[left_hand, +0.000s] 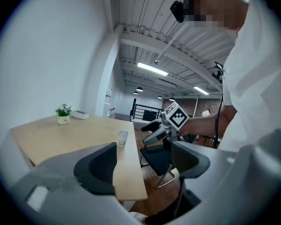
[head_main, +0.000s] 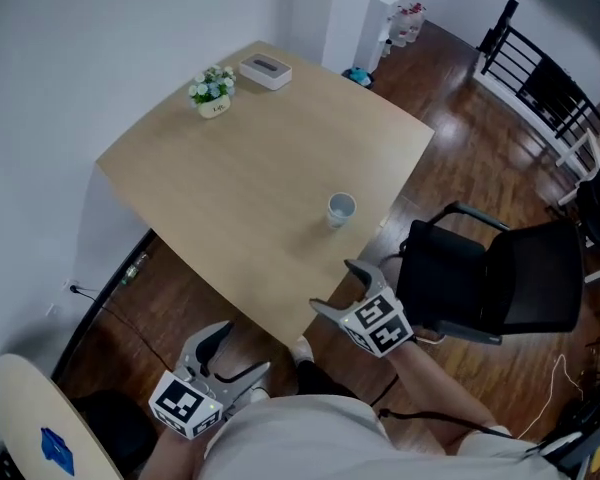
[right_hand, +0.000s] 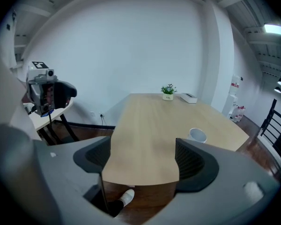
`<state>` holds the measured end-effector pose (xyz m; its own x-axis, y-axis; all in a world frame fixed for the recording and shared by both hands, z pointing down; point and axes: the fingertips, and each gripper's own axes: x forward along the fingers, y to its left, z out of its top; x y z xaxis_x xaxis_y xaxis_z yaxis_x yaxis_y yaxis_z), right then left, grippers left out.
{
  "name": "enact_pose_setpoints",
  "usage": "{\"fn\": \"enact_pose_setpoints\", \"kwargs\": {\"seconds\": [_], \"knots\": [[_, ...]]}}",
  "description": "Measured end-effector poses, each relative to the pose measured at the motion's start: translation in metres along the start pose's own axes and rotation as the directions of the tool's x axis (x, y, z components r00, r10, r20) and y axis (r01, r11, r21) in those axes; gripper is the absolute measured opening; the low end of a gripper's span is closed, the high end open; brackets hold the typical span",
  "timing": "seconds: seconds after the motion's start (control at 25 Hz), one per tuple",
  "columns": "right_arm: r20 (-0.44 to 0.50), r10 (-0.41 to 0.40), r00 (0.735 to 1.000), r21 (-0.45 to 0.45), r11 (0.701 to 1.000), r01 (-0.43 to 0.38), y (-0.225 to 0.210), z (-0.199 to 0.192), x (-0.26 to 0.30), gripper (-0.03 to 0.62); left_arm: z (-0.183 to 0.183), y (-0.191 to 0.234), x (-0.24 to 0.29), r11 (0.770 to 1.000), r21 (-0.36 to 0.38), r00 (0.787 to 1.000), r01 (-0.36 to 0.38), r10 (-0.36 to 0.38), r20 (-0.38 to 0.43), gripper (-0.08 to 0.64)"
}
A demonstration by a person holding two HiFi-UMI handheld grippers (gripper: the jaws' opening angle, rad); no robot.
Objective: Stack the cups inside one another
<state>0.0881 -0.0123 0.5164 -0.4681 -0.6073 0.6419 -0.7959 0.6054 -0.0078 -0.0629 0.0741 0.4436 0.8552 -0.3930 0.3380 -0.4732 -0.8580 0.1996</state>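
Only 1 white cup (head_main: 341, 209) shows, upright on the desk (head_main: 250, 168); whether others already nest inside it I cannot tell. The left gripper (head_main: 238, 360) and right gripper (head_main: 332, 286) hang well short of the cup, both with jaws wide and empty, so no stacking looks under way.

We see one small white cup (head_main: 341, 209), upright, mouth open upward, alone near the light wooden table (head_main: 250, 168) edge

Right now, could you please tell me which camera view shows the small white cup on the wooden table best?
The head view: the small white cup stands whole and unobstructed, its open mouth visible. The left gripper view shows it side-on but tiny. The right gripper view shows only its top above a jaw.
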Motion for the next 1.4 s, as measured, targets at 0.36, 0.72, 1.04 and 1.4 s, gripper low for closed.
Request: {"fn": "enact_pose_setpoints", "kwargs": {"seconds": [0.36, 0.72, 1.04, 1.4], "knots": [[-0.054, -0.036, 0.998, 0.044, 0.998, 0.039, 0.15, -0.037, -0.08, 0.426, -0.075, -0.037, -0.093, 0.996, -0.035, 0.997, 0.077, -0.076, 0.032, 0.385], [0.05, -0.12, 0.992, 0.081, 0.99, 0.115, 0.187, -0.05, -0.145, 0.426, -0.076, -0.074, -0.113, 0.993, 0.037, 0.993, 0.114, -0.115, 0.033, 0.385], [0.077, -0.132, 0.988, 0.106, 0.987, 0.123, 0.192, -0.093, -0.203, 0.426, -0.071, -0.137, -0.077, 0.989, 0.046, 0.989, 0.143, -0.145, 0.03, 0.385], [0.067, -0.107, 0.992, 0.121, 0.988, 0.099, 0.188, -0.144, -0.243, 0.426, -0.071, -0.218, -0.042, 0.978, 0.086, 0.982, 0.19, -0.191, 0.007, 0.385]]}}
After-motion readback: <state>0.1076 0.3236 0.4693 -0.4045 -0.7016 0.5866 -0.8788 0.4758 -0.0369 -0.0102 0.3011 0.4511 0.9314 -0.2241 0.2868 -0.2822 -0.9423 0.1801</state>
